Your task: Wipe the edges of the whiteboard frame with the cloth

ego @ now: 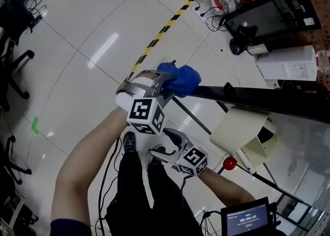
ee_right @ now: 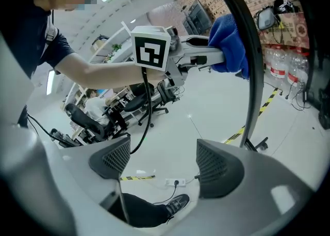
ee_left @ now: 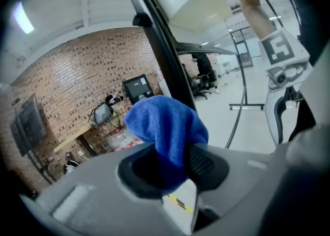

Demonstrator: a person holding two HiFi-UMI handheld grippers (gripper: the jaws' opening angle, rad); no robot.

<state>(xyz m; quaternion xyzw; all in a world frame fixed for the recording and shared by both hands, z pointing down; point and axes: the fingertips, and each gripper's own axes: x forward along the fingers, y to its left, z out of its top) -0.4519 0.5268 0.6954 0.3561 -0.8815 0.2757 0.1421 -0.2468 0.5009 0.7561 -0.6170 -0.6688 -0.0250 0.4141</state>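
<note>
**Head view.** My left gripper [ego: 167, 84] is clamped on a bunched blue microfibre cloth [ego: 183, 79]. The cloth sits at the near end of the black metal whiteboard frame [ego: 258, 98] and appears to touch it. My right gripper [ego: 161, 142] hangs lower, close to my body and well apart from the frame.

**Left gripper view.** Both pads are closed on the cloth's lower fold. The free wad bulges ahead of the jaws, with the black frame edge rising just behind it. I cannot confirm contact from here.

**Right gripper view.** The jaws stand apart with nothing between them; beyond them are only the pale floor [ee_right: 206, 111] and a dark shoe [ee_right: 175, 205]. The left gripper and cloth show above, against the dark frame edge.

**Assessment.** I judge the wiping to be at an early stage. To do it well, the wad should be pressed flat onto the edge and drawn along it in one steady line. The grip must hold firm so the cloth does not pull out, and the hard jaw tips should stay off the frame.
</note>
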